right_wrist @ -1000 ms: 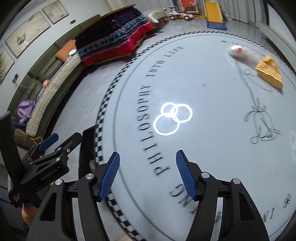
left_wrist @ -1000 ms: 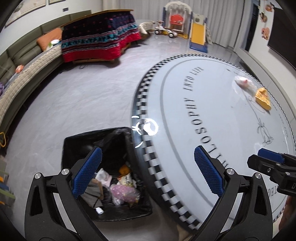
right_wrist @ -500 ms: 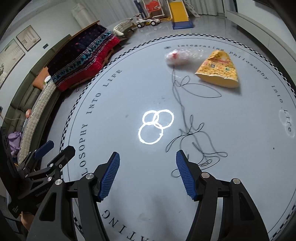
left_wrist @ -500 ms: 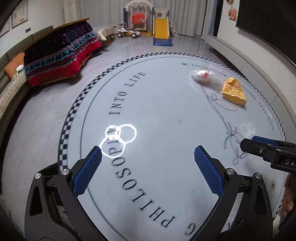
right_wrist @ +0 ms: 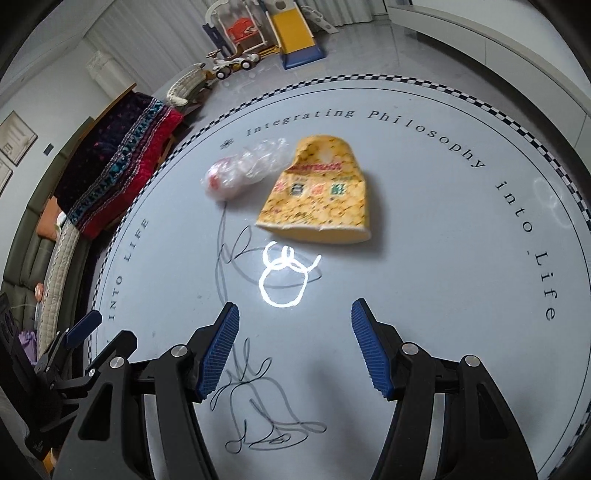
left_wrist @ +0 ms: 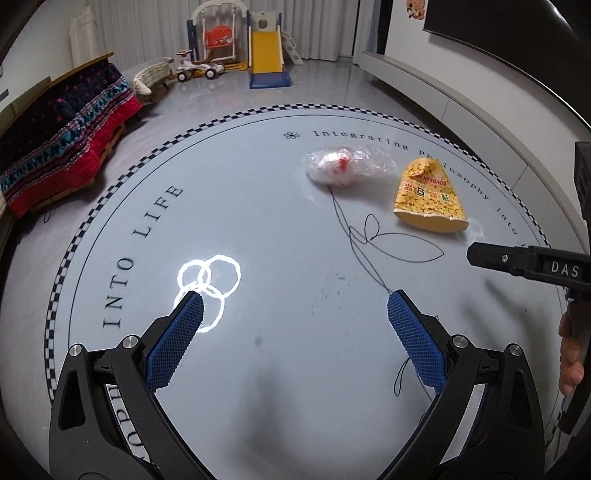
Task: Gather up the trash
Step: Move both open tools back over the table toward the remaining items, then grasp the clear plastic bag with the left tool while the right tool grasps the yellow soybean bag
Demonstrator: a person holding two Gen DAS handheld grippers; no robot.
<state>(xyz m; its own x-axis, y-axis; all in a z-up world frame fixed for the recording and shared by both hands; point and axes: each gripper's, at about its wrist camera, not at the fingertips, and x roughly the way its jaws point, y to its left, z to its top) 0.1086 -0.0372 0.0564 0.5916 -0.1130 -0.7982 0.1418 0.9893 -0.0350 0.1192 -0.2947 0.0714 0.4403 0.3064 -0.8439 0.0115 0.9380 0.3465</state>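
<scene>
Two pieces of trash lie on the round grey rug: a crumpled clear plastic bag with white and red inside, and a torn yellow snack bag just right of it. My left gripper hangs open above bare rug, well short of both. My right gripper is open too, with the yellow bag a short way ahead of its fingertips. Nothing sits between either pair of jaws. The right gripper's finger shows at the right edge of the left wrist view.
A sofa with a red and dark patterned blanket runs along the left. A toy slide, swing and ride-on car stand at the far wall. A low white ledge borders the right. A hand grips the right tool.
Both grippers swept right across the rug, away from the black trash bin, which has left view. The plastic bag and yellow bag are now much closer and more central.
</scene>
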